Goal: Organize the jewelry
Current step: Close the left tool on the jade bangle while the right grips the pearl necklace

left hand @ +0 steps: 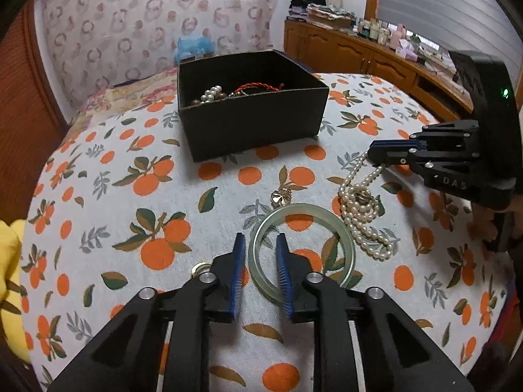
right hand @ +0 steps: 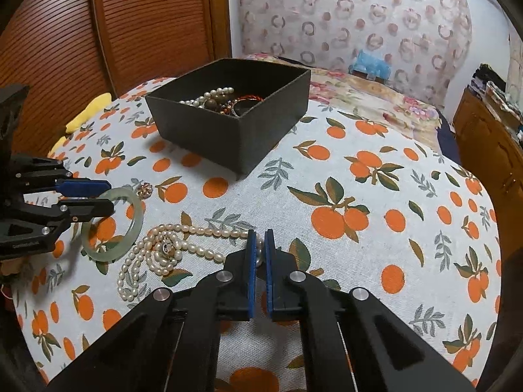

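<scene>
A pale green jade bangle [left hand: 302, 248] lies flat on the orange-print cloth; it also shows in the right wrist view [right hand: 112, 225]. My left gripper [left hand: 260, 238] is open, its fingers straddling the bangle's near left rim. A long pearl necklace [left hand: 361, 209] lies coiled to the right of the bangle. My right gripper [right hand: 260, 233] is shut on one end of the pearl necklace [right hand: 170, 248], low at the cloth. A black open box [left hand: 251, 114] stands farther back and holds pearls, brown beads and a red cord bracelet [left hand: 258, 87].
A small gold brooch [left hand: 281, 196] lies just beyond the bangle. A gold ring [left hand: 201, 268] sits left of my left fingers. A yellow soft item [left hand: 9, 261] lies at the table's left edge. A wooden cabinet [left hand: 376, 58] stands at the back right.
</scene>
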`<state>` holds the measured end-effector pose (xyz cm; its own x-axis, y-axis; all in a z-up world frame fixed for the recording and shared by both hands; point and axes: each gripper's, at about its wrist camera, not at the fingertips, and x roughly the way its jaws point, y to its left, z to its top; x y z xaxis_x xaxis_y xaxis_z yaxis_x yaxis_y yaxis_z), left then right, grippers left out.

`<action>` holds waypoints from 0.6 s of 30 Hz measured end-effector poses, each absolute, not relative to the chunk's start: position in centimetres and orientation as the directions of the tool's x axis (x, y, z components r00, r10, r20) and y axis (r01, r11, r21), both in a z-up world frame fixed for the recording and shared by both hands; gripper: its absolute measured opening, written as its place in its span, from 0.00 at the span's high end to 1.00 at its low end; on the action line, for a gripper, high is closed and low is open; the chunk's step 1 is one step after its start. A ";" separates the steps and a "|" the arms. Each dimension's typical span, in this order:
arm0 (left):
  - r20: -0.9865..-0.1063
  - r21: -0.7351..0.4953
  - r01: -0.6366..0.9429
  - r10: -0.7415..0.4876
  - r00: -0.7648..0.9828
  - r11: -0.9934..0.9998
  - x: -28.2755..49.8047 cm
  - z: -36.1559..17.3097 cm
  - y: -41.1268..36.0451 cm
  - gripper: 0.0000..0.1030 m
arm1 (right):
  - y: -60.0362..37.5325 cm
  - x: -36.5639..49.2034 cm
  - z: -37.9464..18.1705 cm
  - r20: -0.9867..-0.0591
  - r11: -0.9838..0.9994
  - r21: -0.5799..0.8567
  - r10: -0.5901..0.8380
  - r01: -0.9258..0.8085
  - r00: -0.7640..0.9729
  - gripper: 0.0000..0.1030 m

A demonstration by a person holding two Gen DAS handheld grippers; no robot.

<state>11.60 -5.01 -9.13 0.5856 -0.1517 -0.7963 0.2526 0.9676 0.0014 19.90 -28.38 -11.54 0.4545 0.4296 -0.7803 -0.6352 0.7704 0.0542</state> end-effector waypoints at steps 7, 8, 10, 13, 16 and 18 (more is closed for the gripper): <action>-0.805 0.029 0.263 -0.134 0.578 0.964 12.0 -9.0 -5.5 0.84 | -28.0 19.7 -11.5 -0.781 0.771 0.021 0.410 -0.636 0.472 0.94; -0.804 0.032 0.267 -0.134 0.580 0.963 12.0 -9.0 -5.5 0.85 | -28.0 19.7 -11.6 -0.781 0.771 0.023 0.411 -0.636 0.470 0.94; -0.803 0.025 0.285 -0.150 0.577 0.958 11.8 -9.0 -5.7 0.94 | -28.0 19.7 -11.6 -0.780 0.772 0.030 0.415 -0.635 0.468 0.94; -0.784 0.034 0.292 -0.155 0.601 0.956 11.1 -8.2 -6.0 0.94 | -28.0 19.7 -11.6 -0.780 0.774 0.041 0.420 -0.632 0.464 0.94; -0.758 0.017 0.293 -0.178 0.628 0.956 10.3 -7.0 -6.1 0.94 | -28.1 19.8 -11.6 -0.779 0.774 0.041 0.420 -0.631 0.465 0.94; -0.736 0.009 0.291 -0.191 0.649 0.957 9.7 -6.1 -6.1 0.94 | -28.1 19.8 -11.6 -0.779 0.775 0.037 0.418 -0.631 0.467 0.94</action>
<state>9.66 -6.14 -6.11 0.6494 -0.1906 -0.7362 0.2906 0.9568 0.0087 19.79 -28.15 -11.56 0.4671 0.4176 -0.7794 -0.6314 0.7746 0.0366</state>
